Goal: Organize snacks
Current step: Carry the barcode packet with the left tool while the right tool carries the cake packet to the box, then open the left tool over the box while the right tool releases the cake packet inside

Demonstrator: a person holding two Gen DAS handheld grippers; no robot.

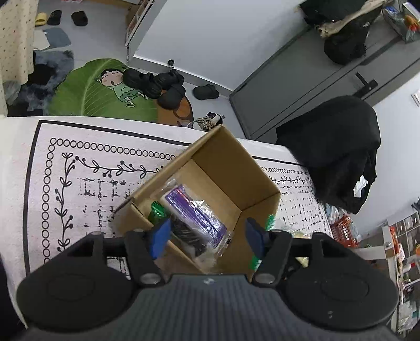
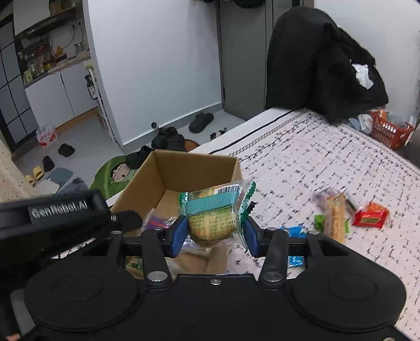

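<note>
Round yellowish cake (image 2: 211, 223), clear green-edged wrapper

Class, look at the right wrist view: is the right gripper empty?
No. The right gripper is shut on a clear-wrapped pastry, held above the cardboard box.

A lived-in home is shown, a small flat by the look of it. Slippers (image 1: 78, 17) and black shoes (image 1: 155, 84) are scattered over a grey floor, beside a leaf-shaped floor mat (image 1: 86, 91) printed with a cartoon child. A table is covered with a white patterned cloth (image 2: 302, 162), and dark clothes are draped over a chair (image 2: 315, 60) at its far side. A kitchen corner is seen in the right wrist view, where a counter (image 2: 57, 65) is crowded with bottles and jars above white cupboards. A red plastic basket (image 2: 388, 129) is set past the table's edge.
</note>
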